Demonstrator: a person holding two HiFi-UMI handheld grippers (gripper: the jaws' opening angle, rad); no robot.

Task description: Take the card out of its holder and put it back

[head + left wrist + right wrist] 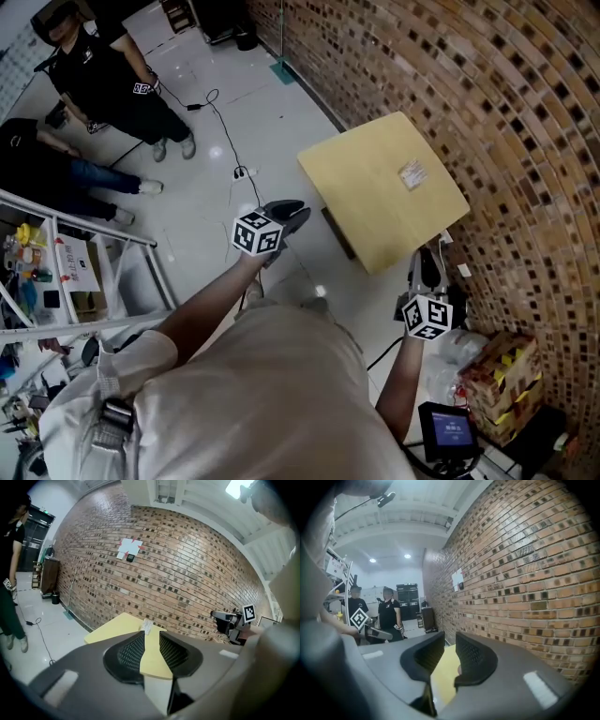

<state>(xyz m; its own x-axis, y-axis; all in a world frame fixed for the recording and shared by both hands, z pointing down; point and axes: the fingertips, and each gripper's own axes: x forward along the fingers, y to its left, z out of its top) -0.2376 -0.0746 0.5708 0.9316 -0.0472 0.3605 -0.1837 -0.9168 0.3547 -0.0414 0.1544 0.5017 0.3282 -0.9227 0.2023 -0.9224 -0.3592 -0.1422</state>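
Observation:
A small square yellow table [375, 202] stands against the brick wall. On its far right part lies the card in its holder [412, 173], a small pale rectangle; it shows in the left gripper view as a white slip [147, 626] beyond the jaws. My left gripper [292, 210] hovers off the table's left corner, open, with nothing between its pads [151, 638]. Held by the table's near corner, my right gripper [427, 257] has its jaws apart and nothing in them [450, 648]; only the table top [443, 674] shows through the gap. Neither gripper touches the card.
The brick wall [506, 112] runs along the right. Cardboard boxes [497, 375] and a small screen device [448, 429] sit low at the right. A metal rack [66, 272] stands at the left; two people [103, 75] are on the tiled floor behind, with a cable [230, 141].

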